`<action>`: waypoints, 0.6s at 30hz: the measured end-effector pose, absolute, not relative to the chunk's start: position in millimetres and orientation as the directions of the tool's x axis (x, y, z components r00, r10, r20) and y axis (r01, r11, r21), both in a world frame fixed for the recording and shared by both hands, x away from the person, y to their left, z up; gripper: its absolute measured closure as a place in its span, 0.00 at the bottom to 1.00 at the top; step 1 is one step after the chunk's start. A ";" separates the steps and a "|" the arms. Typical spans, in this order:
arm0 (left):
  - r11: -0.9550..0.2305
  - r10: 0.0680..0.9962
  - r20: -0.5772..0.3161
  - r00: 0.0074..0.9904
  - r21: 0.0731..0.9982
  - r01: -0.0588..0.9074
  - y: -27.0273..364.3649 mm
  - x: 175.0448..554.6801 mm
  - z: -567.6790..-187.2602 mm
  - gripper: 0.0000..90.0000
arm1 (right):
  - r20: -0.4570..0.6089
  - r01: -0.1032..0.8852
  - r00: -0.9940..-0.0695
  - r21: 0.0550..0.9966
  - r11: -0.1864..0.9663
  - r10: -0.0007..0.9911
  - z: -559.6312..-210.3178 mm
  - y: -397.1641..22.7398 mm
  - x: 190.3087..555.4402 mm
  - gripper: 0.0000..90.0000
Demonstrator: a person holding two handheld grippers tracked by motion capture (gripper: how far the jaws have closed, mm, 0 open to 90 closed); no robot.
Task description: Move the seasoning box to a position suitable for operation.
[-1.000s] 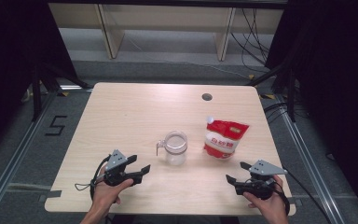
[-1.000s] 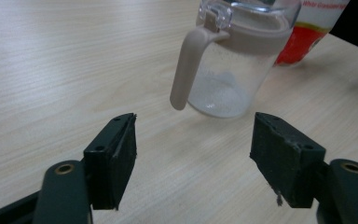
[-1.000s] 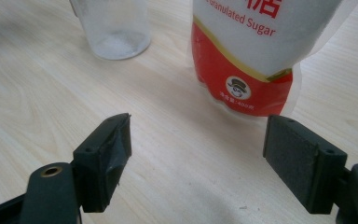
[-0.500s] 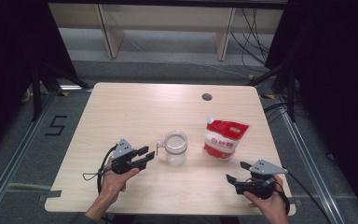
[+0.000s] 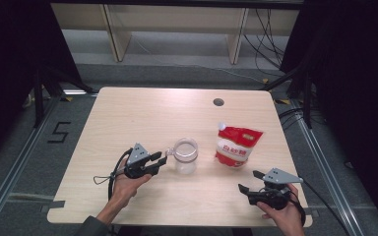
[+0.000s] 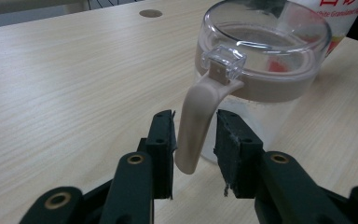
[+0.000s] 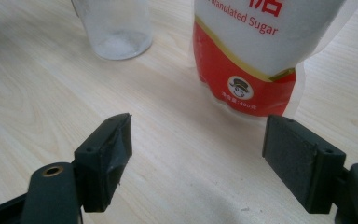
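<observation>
Low in the left gripper view, your left gripper has the beige handle of the clear jar between its jaws, which have just been closing; one pad seems to touch the handle, while a slim gap shows on the other side, so the clamp is not yet made. The step in hand, as judged, is taking the jar by its handle; the next move calls for finishing the squeeze squarely before any lift. In the high view the jar stands at centre frame, just right of that gripper. At lower right your right gripper waits with jaws wide apart, holding nothing. Beyond it lies the red-and-white pouch, printed "Granulated Sugar" and, in small figures, "400g".
</observation>
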State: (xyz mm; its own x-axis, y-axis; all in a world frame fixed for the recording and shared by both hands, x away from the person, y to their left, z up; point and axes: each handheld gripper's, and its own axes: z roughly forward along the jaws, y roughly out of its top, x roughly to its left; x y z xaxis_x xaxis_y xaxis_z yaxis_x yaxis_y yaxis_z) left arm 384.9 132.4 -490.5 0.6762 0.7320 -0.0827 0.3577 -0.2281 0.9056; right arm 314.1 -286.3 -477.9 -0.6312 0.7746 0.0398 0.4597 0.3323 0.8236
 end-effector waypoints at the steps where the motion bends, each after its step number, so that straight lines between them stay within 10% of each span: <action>1: -0.228 0.732 -0.083 0.676 0.906 0.358 132.4 384.9 -490.5 0.74 | 0.040 0.460 -0.631 0.824 0.332 0.775 -477.9 -286.3 314.1 0.28; 18: -0.260 0.669 -0.074 0.739 0.908 0.327 126.7 405.0 -496.2 0.73 | 0.050 0.458 -0.645 0.824 0.334 0.762 -479.1 -285.9 315.6 0.28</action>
State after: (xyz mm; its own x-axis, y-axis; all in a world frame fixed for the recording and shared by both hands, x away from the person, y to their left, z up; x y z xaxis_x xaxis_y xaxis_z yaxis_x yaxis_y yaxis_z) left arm 405.0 126.7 -496.2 0.7393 0.6693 -0.0742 0.3270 -0.2604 0.9085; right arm 315.6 -285.9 -479.1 -0.6452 0.7624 0.0496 0.4581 0.3341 0.8237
